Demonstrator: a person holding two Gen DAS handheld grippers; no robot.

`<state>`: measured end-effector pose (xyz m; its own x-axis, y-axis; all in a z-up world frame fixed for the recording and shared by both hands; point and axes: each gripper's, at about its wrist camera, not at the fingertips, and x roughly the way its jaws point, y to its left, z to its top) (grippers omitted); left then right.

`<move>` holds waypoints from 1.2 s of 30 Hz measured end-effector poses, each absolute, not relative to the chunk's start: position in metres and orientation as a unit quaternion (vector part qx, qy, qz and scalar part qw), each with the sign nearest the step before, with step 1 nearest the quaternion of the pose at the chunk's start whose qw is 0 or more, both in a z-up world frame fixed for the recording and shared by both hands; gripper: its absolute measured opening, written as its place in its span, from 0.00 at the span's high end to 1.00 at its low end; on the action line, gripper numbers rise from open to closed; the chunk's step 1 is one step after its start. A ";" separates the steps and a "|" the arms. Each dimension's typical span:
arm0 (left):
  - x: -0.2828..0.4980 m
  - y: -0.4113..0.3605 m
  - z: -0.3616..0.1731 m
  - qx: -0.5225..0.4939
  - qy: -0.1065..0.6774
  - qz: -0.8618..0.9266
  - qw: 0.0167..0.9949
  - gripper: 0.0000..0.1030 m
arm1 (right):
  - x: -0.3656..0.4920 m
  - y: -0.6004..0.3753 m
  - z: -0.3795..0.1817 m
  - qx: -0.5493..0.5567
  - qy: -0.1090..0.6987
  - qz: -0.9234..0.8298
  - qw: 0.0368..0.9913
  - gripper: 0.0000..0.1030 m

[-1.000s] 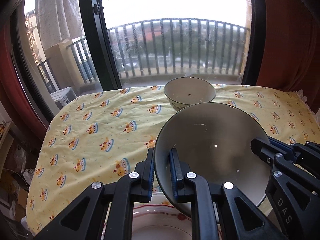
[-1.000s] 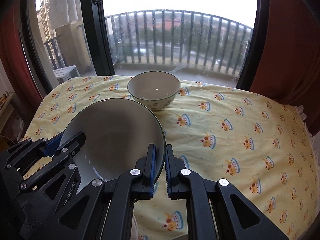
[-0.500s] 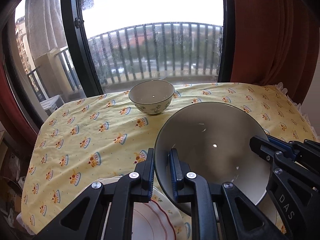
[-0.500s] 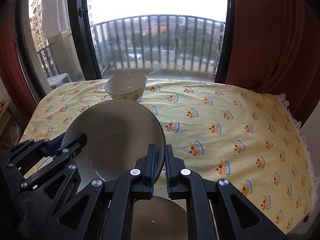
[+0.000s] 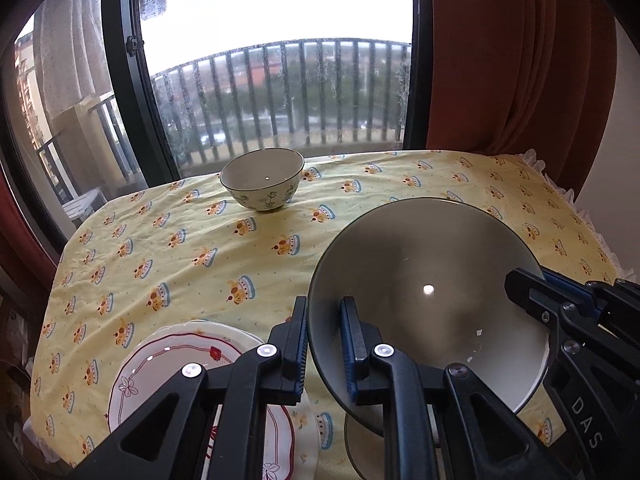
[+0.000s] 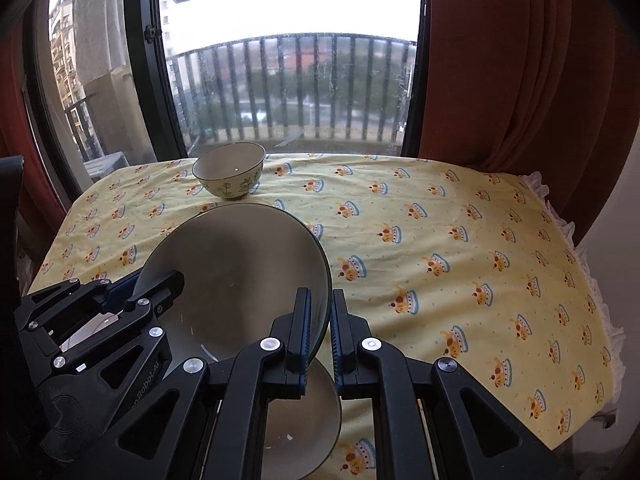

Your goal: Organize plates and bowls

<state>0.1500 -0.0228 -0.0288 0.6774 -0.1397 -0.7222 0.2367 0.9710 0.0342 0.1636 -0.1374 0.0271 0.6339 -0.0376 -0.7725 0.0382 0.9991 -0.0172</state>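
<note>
A large grey bowl (image 5: 424,292) is held in the air over the near part of the table, between both grippers. My left gripper (image 5: 323,316) is shut on its left rim. My right gripper (image 6: 319,312) is shut on its right rim; the bowl also shows in the right wrist view (image 6: 240,272). Under it lies another grey dish (image 6: 300,424), partly hidden. A white plate with a red line and flowers (image 5: 160,376) lies near left. A small floral bowl (image 5: 262,184) stands at the far side, near the window.
The table wears a yellow cloth with a crown print (image 6: 460,248). A window with a black frame (image 5: 120,100) and balcony railing is behind it. Red curtains (image 6: 520,60) hang at the right. The cloth's frilled right edge (image 6: 560,220) drops off.
Both grippers have drawn back toward the near side and risen with the large bowl. The small floral bowl now looks farther away, and the red-lined plate and the lower dish have come into view.
</note>
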 end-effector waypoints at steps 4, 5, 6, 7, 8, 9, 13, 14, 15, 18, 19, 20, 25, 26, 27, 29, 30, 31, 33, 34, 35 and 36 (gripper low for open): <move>0.140 -0.024 -0.033 0.062 0.393 -0.110 0.911 0.88 | 0.151 -0.140 0.024 0.001 0.430 -0.021 0.903 0.89; 0.137 -0.024 -0.033 0.065 0.394 -0.112 0.910 0.88 | 0.148 -0.140 0.024 -0.001 0.429 -0.021 0.903 0.89; 0.135 -0.024 -0.034 0.067 0.396 -0.113 0.909 0.88 | 0.145 -0.140 0.024 0.000 0.430 -0.021 0.903 0.89; 0.133 -0.025 -0.035 0.068 0.398 -0.115 0.907 0.88 | 0.142 -0.140 0.024 0.001 0.432 -0.020 0.902 0.89; 0.131 -0.025 -0.035 0.071 0.399 -0.116 0.907 0.88 | 0.140 -0.141 0.023 0.003 0.433 -0.018 0.901 0.89; 0.129 -0.025 -0.036 0.073 0.399 -0.117 0.907 0.88 | 0.138 -0.142 0.023 0.006 0.435 -0.017 0.900 0.89; 0.123 -0.026 -0.041 0.081 0.400 -0.116 0.906 0.88 | 0.131 -0.141 0.018 0.004 0.436 -0.015 0.900 0.89; 0.122 -0.026 -0.043 0.081 0.402 -0.116 0.905 0.88 | 0.130 -0.141 0.016 0.004 0.438 -0.014 0.899 0.88; 0.122 -0.025 -0.045 0.081 0.405 -0.116 0.903 0.88 | 0.128 -0.141 0.012 0.006 0.441 -0.013 0.897 0.88; 0.119 -0.024 -0.053 0.081 0.412 -0.117 0.900 0.88 | 0.126 -0.142 0.004 0.010 0.448 -0.009 0.894 0.88; 0.118 -0.024 -0.055 0.082 0.413 -0.118 0.899 0.88 | 0.125 -0.142 0.001 0.010 0.449 -0.008 0.893 0.88; 0.117 -0.023 -0.057 0.082 0.416 -0.120 0.898 0.88 | 0.123 -0.141 -0.001 0.009 0.450 -0.008 0.893 0.88; 0.111 -0.023 -0.064 0.084 0.411 -0.126 0.899 0.88 | 0.114 -0.140 -0.012 0.003 0.445 -0.009 0.895 0.88; 0.109 -0.024 -0.066 0.086 0.408 -0.126 0.900 0.88 | 0.114 -0.140 -0.015 0.003 0.446 -0.010 0.895 0.88; 0.108 -0.024 -0.068 0.086 0.407 -0.129 0.900 0.88 | 0.113 -0.140 -0.017 0.003 0.447 -0.011 0.895 0.88; 0.108 -0.024 -0.072 0.077 0.412 -0.137 0.898 0.88 | 0.113 -0.143 -0.021 0.004 0.447 -0.013 0.894 0.88; 0.108 -0.023 -0.074 0.071 0.416 -0.142 0.895 0.88 | 0.112 -0.145 -0.023 0.007 0.447 -0.012 0.894 0.88; 0.108 -0.022 -0.077 0.067 0.419 -0.145 0.894 0.88 | 0.111 -0.147 -0.025 0.013 0.448 -0.011 0.894 0.88; 0.107 -0.022 -0.082 0.068 0.417 -0.149 0.894 0.88 | 0.109 -0.150 -0.029 0.023 0.448 -0.006 0.894 0.88; 0.105 -0.023 -0.082 0.073 0.413 -0.149 0.896 0.88 | 0.107 -0.150 -0.029 0.020 0.442 -0.007 0.897 0.88; 0.103 -0.024 -0.082 0.074 0.408 -0.150 0.898 0.88 | 0.105 -0.149 -0.030 0.015 0.438 -0.007 0.899 0.88; 0.102 -0.024 -0.081 0.072 0.406 -0.152 0.898 0.88 | 0.104 -0.148 -0.030 0.014 0.437 -0.008 0.899 0.88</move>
